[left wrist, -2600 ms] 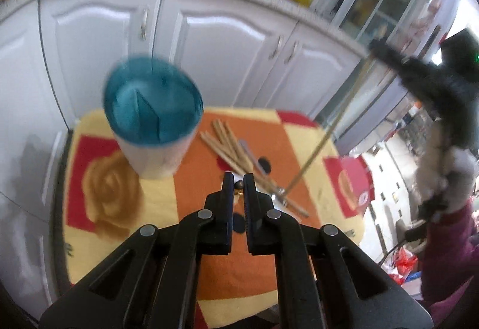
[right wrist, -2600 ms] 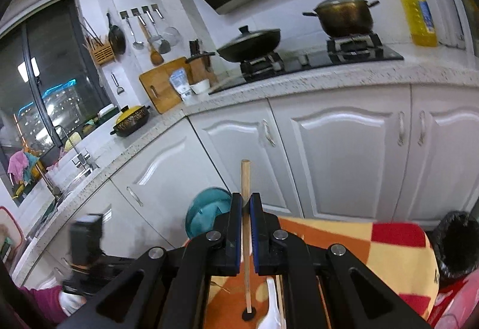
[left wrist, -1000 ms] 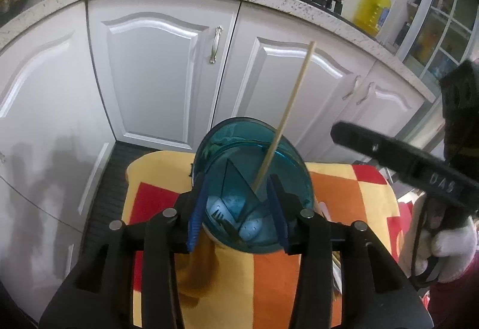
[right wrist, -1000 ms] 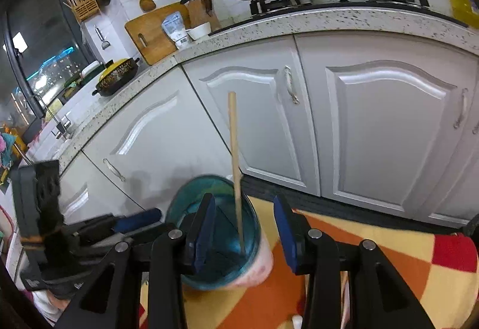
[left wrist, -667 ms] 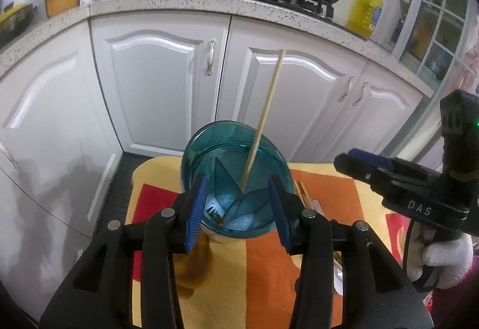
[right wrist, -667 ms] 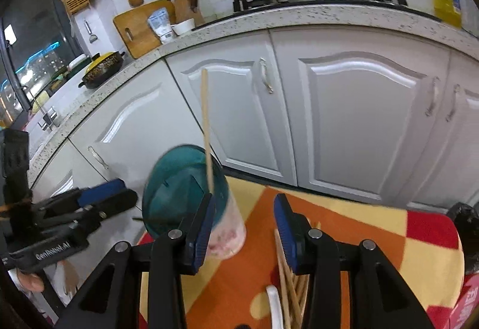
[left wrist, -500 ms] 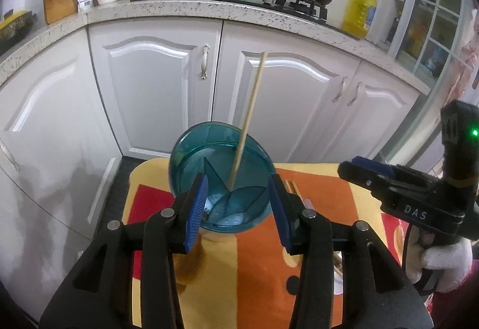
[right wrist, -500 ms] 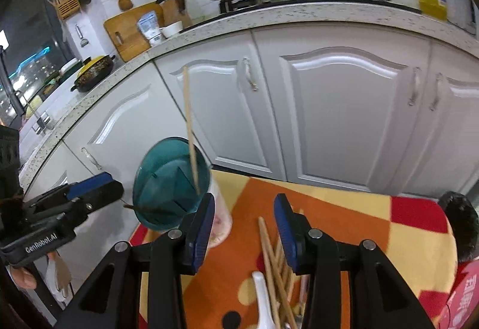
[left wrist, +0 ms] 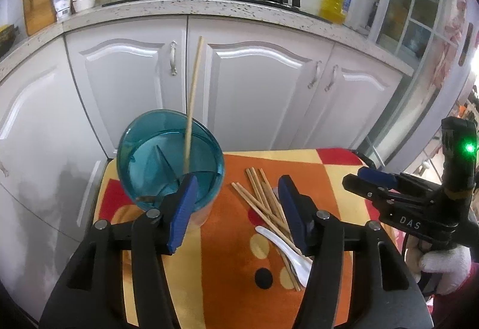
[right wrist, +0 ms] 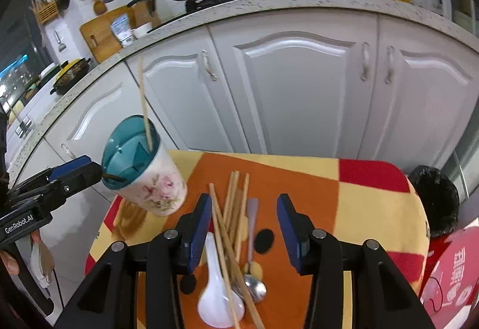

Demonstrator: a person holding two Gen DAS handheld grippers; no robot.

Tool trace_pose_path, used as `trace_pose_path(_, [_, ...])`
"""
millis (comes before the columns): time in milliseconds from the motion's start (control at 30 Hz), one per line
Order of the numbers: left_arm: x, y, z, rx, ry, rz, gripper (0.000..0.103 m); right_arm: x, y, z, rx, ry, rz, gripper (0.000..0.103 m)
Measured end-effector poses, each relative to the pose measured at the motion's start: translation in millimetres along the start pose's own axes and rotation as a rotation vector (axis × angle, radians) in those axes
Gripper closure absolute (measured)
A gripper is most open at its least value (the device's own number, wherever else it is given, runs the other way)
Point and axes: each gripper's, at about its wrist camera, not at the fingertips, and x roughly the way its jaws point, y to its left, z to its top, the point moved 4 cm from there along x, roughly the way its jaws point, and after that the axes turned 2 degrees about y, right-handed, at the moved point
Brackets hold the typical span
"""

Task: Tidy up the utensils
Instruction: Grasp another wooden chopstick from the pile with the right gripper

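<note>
A floral cup (right wrist: 155,188) with a teal inside (left wrist: 161,158) stands at the table's left, one chopstick (left wrist: 194,95) upright in it. My left gripper (left wrist: 238,209) is just right of the cup and its jaws are opening, with nothing between them. Loose chopsticks (right wrist: 229,209), a white spoon (right wrist: 218,299) and a metal spoon (right wrist: 253,272) lie mid-table. My right gripper (right wrist: 243,231) hangs over that pile, jaws opening and gripping nothing. In the left wrist view the chopsticks (left wrist: 263,203) and white spoon (left wrist: 292,254) show past my fingers.
An orange, yellow and red cloth (left wrist: 227,275) covers the small table. White cabinet doors (right wrist: 299,89) and a counter with pots stand close behind. A black bag (right wrist: 434,203) sits off the table's right edge. A gloved hand (left wrist: 440,266) holds the right gripper.
The right gripper let go of the chopstick in the cup and swung right over the pile. The left gripper's jaws widened off the cup and it shifted right.
</note>
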Motion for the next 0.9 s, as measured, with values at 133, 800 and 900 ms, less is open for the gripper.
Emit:
trace_pose_path(133, [4,-8,-4,0.010,0.002,0.015,0.044,-4,-14,-8,0.045,-0.005,-0.004,0.060])
trace_pose_path(800, [46,-12,-72,-0.049,0.204,-0.075,0.044,76,-16,-58,0.051,0.231,0.083,0.065])
trace_pose_path(900, [55,-8,-84,-0.062,0.241,-0.066,0.044,91,-1,-60,0.007,0.263,0.115,0.072])
